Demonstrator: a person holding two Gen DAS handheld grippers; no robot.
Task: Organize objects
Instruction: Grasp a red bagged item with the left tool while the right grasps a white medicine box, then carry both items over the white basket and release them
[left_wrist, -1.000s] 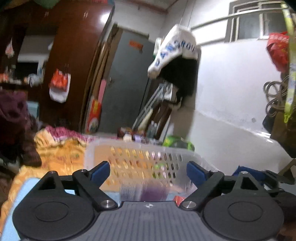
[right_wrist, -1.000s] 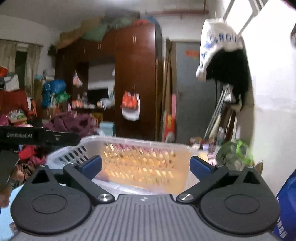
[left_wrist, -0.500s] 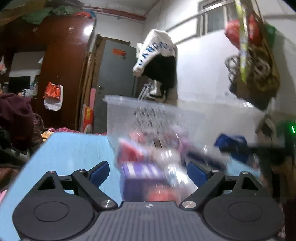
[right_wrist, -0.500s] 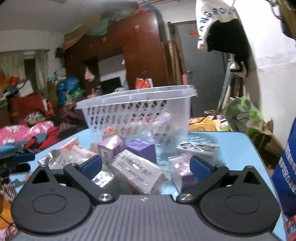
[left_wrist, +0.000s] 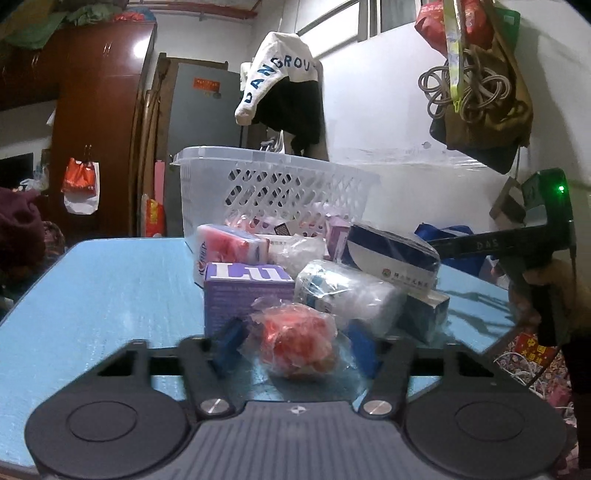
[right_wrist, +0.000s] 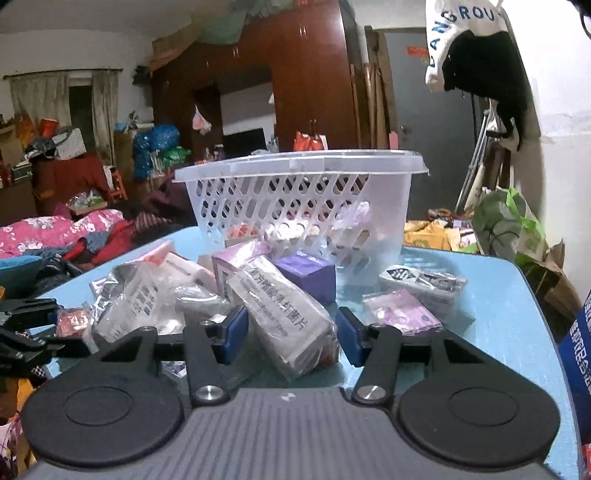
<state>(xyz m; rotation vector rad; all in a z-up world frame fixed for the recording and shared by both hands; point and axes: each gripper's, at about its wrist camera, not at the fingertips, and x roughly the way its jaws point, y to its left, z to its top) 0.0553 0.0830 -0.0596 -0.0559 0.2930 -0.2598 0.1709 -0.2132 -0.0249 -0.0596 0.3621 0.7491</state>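
1. One white perforated basket (right_wrist: 303, 206) stands on one blue desk (right_wrist: 498, 295).
2. Two purple boxes (right_wrist: 306, 275) show in the right wrist view.
3. Two tongs: left tongs (left_wrist: 295, 343), right tongs (right_wrist: 291, 332).

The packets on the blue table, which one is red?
The crinkly clear-wrapped red packet, lying nearest, between the left gripper's closing jaws. The others behind it are purple, white or dark blue.

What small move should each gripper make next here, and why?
Probably finish closing. The left gripper is closing around the red wrapped packet, the right gripper around the white bagged box; neither looks firmly pinched yet. Once gripped, lift toward the basket.
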